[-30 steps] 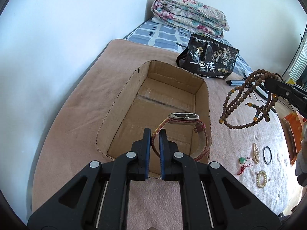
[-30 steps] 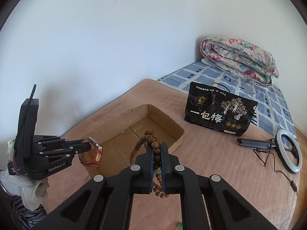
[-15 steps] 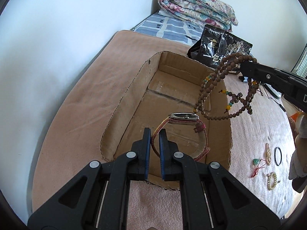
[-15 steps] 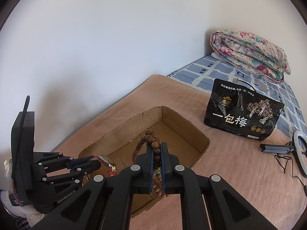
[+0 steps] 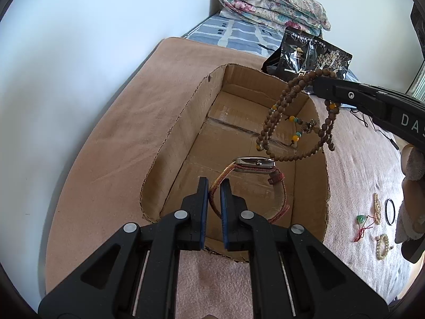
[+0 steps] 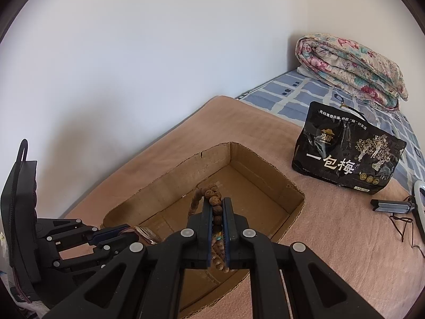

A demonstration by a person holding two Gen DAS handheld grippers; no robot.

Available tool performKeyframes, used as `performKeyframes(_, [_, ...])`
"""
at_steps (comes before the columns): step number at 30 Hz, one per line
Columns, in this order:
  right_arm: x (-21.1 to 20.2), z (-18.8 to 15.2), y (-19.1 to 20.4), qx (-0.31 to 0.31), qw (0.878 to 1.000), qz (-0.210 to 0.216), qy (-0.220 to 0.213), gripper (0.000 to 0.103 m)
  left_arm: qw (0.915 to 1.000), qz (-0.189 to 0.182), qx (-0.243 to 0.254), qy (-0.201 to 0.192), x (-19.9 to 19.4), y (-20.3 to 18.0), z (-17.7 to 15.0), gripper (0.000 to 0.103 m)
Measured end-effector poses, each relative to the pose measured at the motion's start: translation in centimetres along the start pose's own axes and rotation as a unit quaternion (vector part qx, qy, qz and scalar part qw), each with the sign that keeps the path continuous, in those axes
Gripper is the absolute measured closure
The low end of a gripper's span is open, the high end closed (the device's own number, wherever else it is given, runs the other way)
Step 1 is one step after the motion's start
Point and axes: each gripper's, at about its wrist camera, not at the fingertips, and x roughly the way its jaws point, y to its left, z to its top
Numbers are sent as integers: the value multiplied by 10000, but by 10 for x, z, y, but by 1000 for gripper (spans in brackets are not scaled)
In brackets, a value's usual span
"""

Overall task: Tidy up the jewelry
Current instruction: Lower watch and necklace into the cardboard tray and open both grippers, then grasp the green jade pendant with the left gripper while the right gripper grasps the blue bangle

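**Colours and patterns across the bed**

A tan cardboard box [image 5: 183, 122] is sitting on a peach-brown blanket [image 5: 111, 143]. The watch [image 5: 253, 162] is showing a silver case and a woven strap in red, yellow and maroon. The bead necklace [image 5: 276, 114] is hanging in brown wooden beads with a few yellow and teal ones. The left gripper [image 5: 213, 194] is showing black arms with blue finger pads, and the right gripper [image 6: 217, 210] is showing the same. A black bag [image 6: 345, 156] is carrying white characters and gold trees. The folded quilt [image 6: 353, 61] is showing pink and teal flowers on cream, lying on a blue-and-white checked sheet [image 6: 292, 93]. A green pendant [image 5: 360, 219] is trailing red cord beside cream pearl bracelets [image 5: 382, 243] and a black ring [image 5: 390, 208].
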Motion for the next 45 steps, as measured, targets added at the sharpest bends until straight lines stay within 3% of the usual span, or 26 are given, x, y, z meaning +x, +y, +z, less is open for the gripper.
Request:
performKeyframes(2, [0, 0, 0, -6, 10000, 36, 15, 98, 10000, 6, 16, -11, -1, -1, 0, 96])
performKeyframes(5, [-3, 1, 2, -62, 10000, -74, -18, 74, 10000, -27, 35, -25, -2, -3, 1, 92])
performKeyframes(8, [-7, 1, 2, -39, 9999, -121, -49, 67, 9999, -83, 41, -113, -7, -4, 2, 66])
performKeyframes(9, [-9, 1, 2, -24, 9999, -157, -62, 60, 9998, -55, 46, -159, -9, -4, 2, 52])
performKeyframes(10, [-11, 2, 2, -13, 9997, -207, -87, 54, 9998, -45, 54, -199, -11, -4, 3, 47])
performKeyframes(12, [-16, 1, 2, 3, 9995, -272, -156, 38, 9997, -24, 75, -233, -14, -5, 4, 46])
performKeyframes(15, [-21, 0, 1, 16, 9993, -320, -186, 34, 9997, -3, 70, -218, -15, -5, 4, 45])
performKeyframes(19, [-34, -2, 2, 10, 9981, -535, -298, 19, 9997, 13, 115, -227, -17, -7, 4, 45])
performKeyframes(32, [-118, -29, -26, 226, 9927, -968, -687, 2, 9970, -434, 528, -350, -44, -49, -4, 45])
performKeyframes(37, [-158, -56, -46, 290, 9900, -1174, -725, 0, 9931, -872, 713, -325, -52, -79, -8, 45])
performKeyframes(41, [-186, -84, -70, 493, 9876, -1334, -657, 0, 9873, -953, 1189, -456, -60, -113, -16, 45])
performKeyframes(45, [-213, -116, -102, 842, 9812, -1610, -651, 0, 9824, -1158, 1431, -320, -58, -140, -24, 45])
